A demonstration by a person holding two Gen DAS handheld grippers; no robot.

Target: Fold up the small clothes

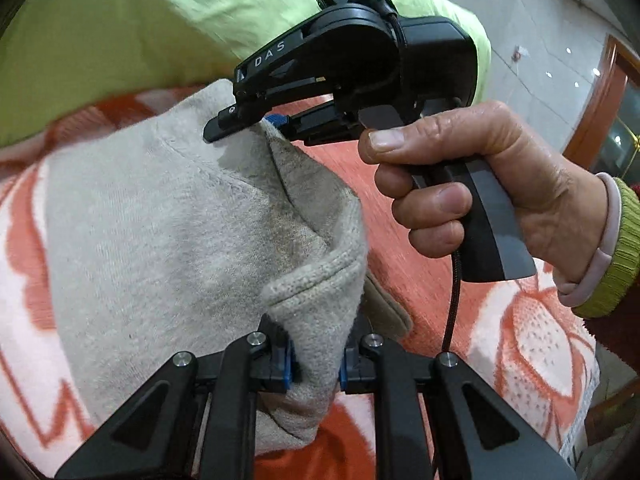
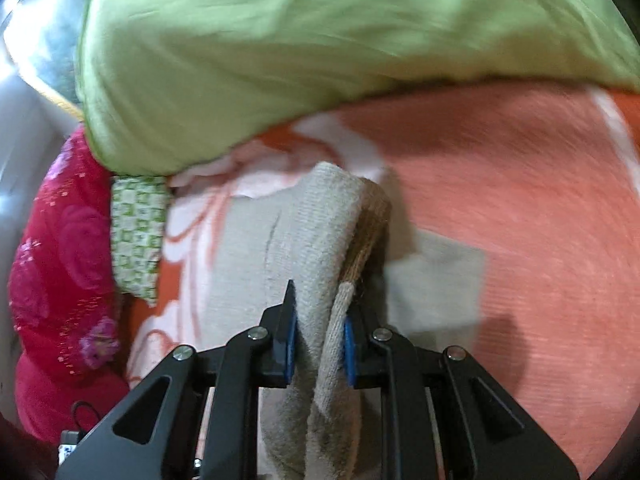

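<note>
Orange blanket [image 1: 420, 208], both grippers pinching garment [image 1: 160, 220]

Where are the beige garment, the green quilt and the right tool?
beige garment [image 1: 160, 216], left wrist view, on its flat body.
green quilt [image 2: 280, 52], right wrist view, on its middle.
right tool [image 1: 260, 122], left wrist view, at its tips, clamping the garment.

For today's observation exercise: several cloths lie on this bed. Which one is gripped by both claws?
The beige knitted garment. Both the left claw and the right claw pinch it; the green quilt and orange flowered blanket lie untouched.
</note>
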